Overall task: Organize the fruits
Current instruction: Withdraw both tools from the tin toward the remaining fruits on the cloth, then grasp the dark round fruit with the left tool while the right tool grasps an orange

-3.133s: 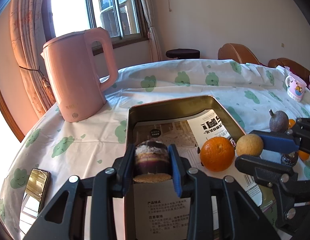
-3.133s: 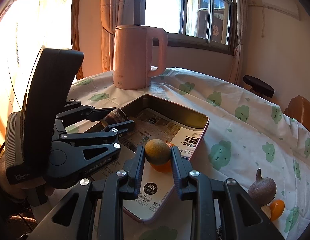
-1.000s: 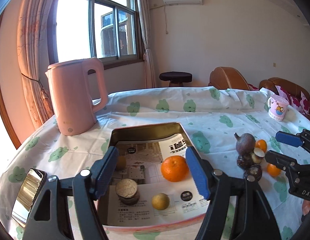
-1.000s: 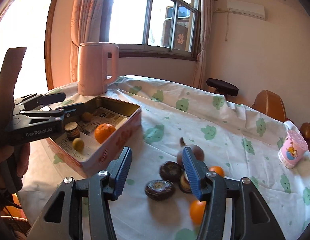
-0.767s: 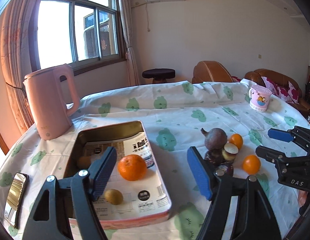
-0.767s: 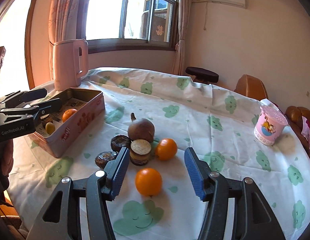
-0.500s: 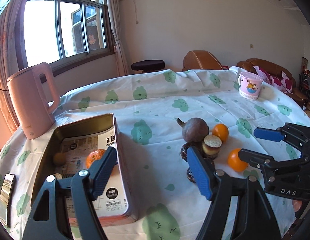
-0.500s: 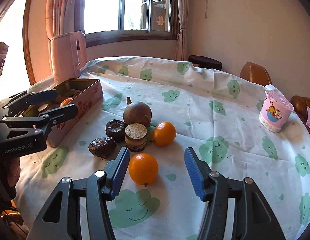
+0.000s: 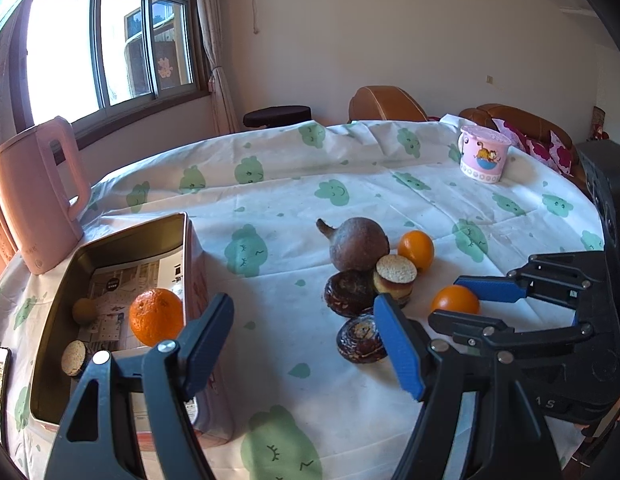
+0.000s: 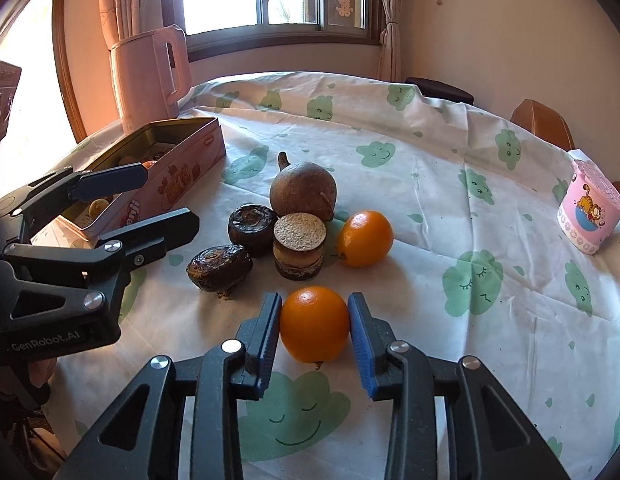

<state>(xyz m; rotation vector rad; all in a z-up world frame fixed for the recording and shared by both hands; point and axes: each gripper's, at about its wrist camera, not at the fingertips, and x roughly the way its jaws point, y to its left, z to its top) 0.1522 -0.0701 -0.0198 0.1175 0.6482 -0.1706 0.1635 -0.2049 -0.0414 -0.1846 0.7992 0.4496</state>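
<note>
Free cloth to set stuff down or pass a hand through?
Bare cloth between the tin and the dark round fruit, and between the far orange and the pink cup. Crowded where the fruits cluster beside the right gripper, closing around the near orange.

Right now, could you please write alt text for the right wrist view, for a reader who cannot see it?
The right gripper is closing on an orange that sits on a cloud-print tablecloth. Behind it lie another orange, three dark fruits, one cut, and a round brown fruit. At left are the open left gripper, a pink tin and a pink kettle.
</note>
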